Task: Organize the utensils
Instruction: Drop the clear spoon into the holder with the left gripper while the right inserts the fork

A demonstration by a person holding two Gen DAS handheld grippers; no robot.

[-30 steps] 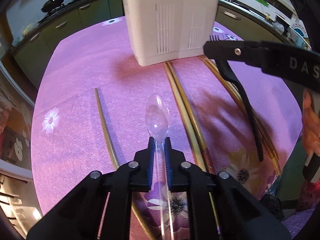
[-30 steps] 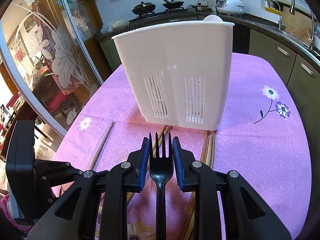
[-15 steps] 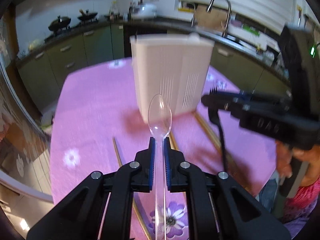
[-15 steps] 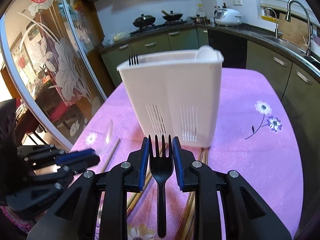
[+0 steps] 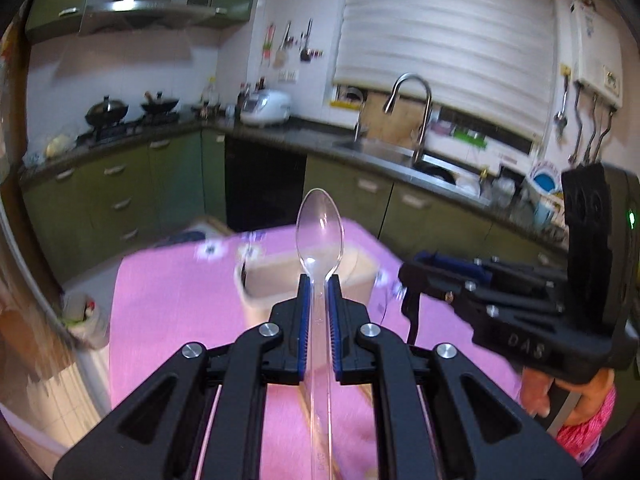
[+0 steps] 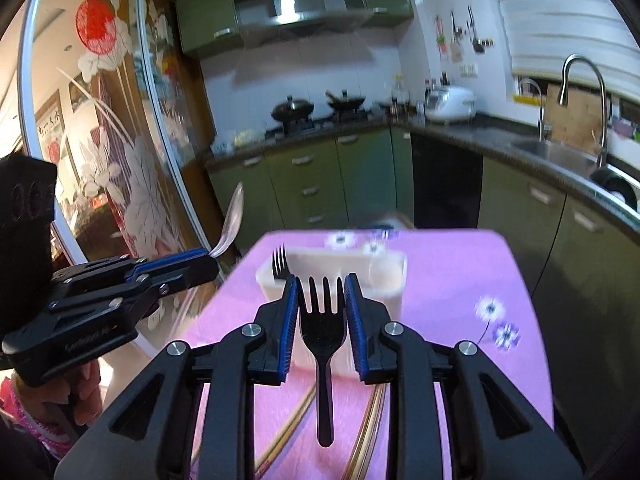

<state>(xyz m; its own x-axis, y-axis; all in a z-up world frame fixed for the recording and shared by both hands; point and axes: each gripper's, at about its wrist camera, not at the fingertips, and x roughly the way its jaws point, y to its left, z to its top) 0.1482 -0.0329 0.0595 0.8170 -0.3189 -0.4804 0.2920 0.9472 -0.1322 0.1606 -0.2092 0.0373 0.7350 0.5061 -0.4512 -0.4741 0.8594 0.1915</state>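
Two handheld grippers are raised above a pink-clothed desk [image 6: 460, 272]. The left gripper [image 5: 318, 288] has its jaws clenched on a clear plastic spoon [image 5: 319, 232], bowl up. The right gripper [image 6: 322, 292] grasps a black plastic fork [image 6: 323, 320] by its neck. A white utensil holder [image 6: 384, 276] stands just beyond. Both utensils look light and slightly bendy, best held mid-handle.

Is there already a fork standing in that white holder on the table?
Yes, black fork tines stick up from the left corner of the white holder in the right wrist view.
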